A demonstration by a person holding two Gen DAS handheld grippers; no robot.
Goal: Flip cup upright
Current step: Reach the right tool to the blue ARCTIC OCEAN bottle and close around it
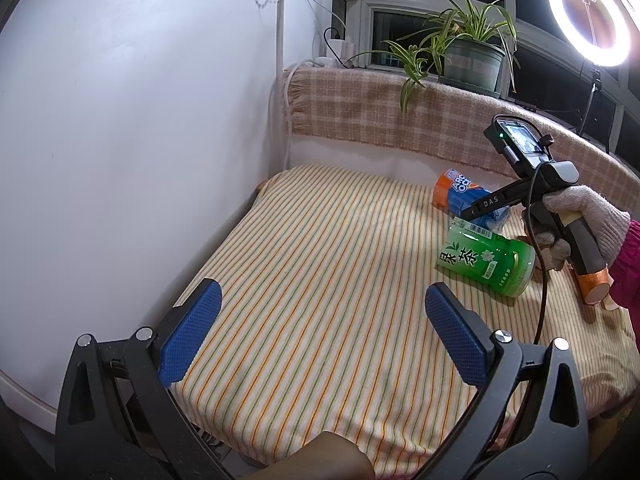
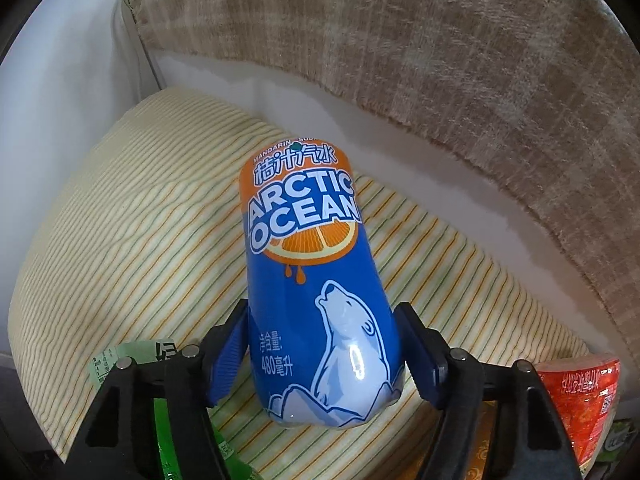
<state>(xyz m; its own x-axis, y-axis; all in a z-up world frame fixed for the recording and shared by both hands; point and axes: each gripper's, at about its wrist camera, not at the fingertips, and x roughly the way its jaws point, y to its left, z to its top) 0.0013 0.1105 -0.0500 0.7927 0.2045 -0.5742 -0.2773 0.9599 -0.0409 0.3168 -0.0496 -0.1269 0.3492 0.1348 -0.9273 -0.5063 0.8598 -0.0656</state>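
Observation:
A blue and orange Arctic Ocean cup (image 2: pixel 312 280) lies on its side on the striped cloth (image 2: pixel 132 220); it also shows in the left wrist view (image 1: pixel 460 196). My right gripper (image 2: pixel 320 356) has its fingers on both sides of the cup's lower body, the left pad (image 2: pixel 228 356) touching it and the right pad (image 2: pixel 420 356) very close. A green tea cup (image 1: pixel 486 260) lies on its side next to it, also at the right wrist view's lower left (image 2: pixel 132 360). My left gripper (image 1: pixel 316 336) is open and empty over the cloth, well short of both cups.
A red-labelled cup (image 2: pixel 580 396) sits at the right gripper's lower right. A plaid blanket (image 1: pixel 380 112) covers the ledge behind, with a potted plant (image 1: pixel 472 60) and a ring light (image 1: pixel 592 16). A white wall (image 1: pixel 140 120) bounds the left side.

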